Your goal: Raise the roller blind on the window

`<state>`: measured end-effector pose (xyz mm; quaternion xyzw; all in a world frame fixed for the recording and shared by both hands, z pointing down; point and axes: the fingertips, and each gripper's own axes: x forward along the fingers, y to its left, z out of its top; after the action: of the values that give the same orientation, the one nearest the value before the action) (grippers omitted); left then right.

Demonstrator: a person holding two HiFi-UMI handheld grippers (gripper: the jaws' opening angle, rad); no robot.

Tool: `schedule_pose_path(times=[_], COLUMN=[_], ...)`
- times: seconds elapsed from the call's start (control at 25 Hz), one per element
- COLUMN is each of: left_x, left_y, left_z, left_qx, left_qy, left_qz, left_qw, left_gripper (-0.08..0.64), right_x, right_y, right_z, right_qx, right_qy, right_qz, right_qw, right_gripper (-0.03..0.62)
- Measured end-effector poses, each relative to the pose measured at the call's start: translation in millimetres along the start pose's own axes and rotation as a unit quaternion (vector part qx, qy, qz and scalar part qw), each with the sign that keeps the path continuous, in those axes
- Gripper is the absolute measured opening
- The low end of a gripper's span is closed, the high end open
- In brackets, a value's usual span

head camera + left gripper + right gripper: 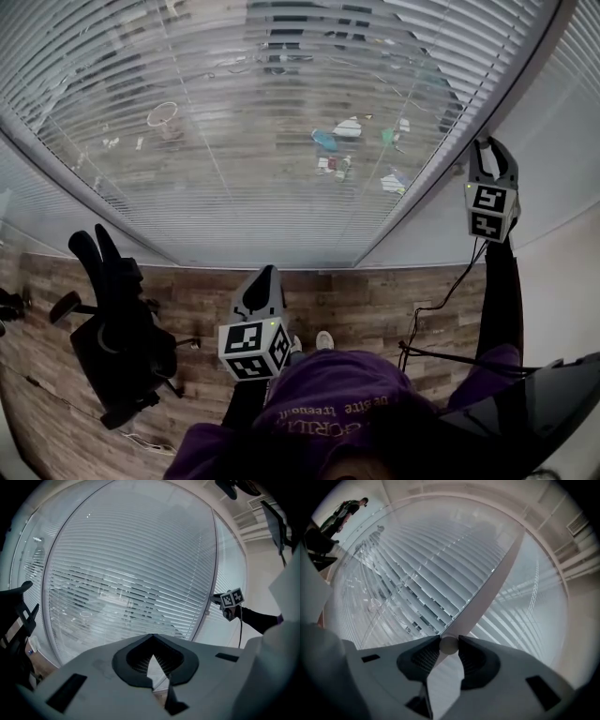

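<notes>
I count two grippers: the left tongs [265, 274] at lower centre of the head view and the right tongs [494, 148] at its right edge, with one marker cube [253, 349] on each. There are two slatted blinds, the wide blind [234, 112] across the top and the narrow blind [572, 66] at upper right. I also count one office chair [117, 347] at lower left and one white rod [449, 645] low in the right gripper view.

Yellow lettering on the purple top [323, 412]; upside down, too blurred to read
</notes>
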<state>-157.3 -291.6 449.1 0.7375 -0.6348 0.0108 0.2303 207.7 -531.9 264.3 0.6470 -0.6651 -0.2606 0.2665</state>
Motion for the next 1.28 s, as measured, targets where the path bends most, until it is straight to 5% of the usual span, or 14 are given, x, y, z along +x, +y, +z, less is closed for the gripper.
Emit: schedule_pose_path(times=[0.28, 0.56, 0.68, 0.76, 0.88, 1.08, 1.28], left_x=[1, -2, -2, -2, -3, -3, -2], left_y=[-1, 2, 1, 1, 3, 2, 2], left_z=[0, -2, 1, 2, -1, 0, -1], left_qx=[0.0, 0.0, 0.0, 0.0, -0.001, 0.001, 0.001], left_qy=[0.0, -0.001, -0.001, -0.001, -0.001, 0.0, 0.002], left_qz=[0.0, 0.002, 0.003, 0.003, 0.003, 0.0, 0.001], left_qw=[1.0, 1.0, 1.0, 1.0, 1.0, 1.0, 1.0], left_gripper=[0.0, 0.0, 0.0, 0.0, 0.0, 0.0, 0.0], right_x=[4, 0, 2, 3, 1, 2, 0], right_y=[-6, -11, -14, -15, -12, -7, -3], right_z=[-7, -8, -7, -6, -7, -6, -3], right_qx=[0.183, 0.385, 0.436, 0.445, 0.407, 0.237, 0.115], right_qy=[0.014, 0.02, 0.017, 0.016, 0.011, -0.014, -0.016], right_qz=[0.021, 0.052, 0.058, 0.057, 0.055, 0.042, 0.04], right_qw=[0.983, 0.921, 0.898, 0.893, 0.912, 0.971, 0.992], right_gripper=[0.123, 0.121, 0.123, 0.121, 0.123, 0.121, 0.121])
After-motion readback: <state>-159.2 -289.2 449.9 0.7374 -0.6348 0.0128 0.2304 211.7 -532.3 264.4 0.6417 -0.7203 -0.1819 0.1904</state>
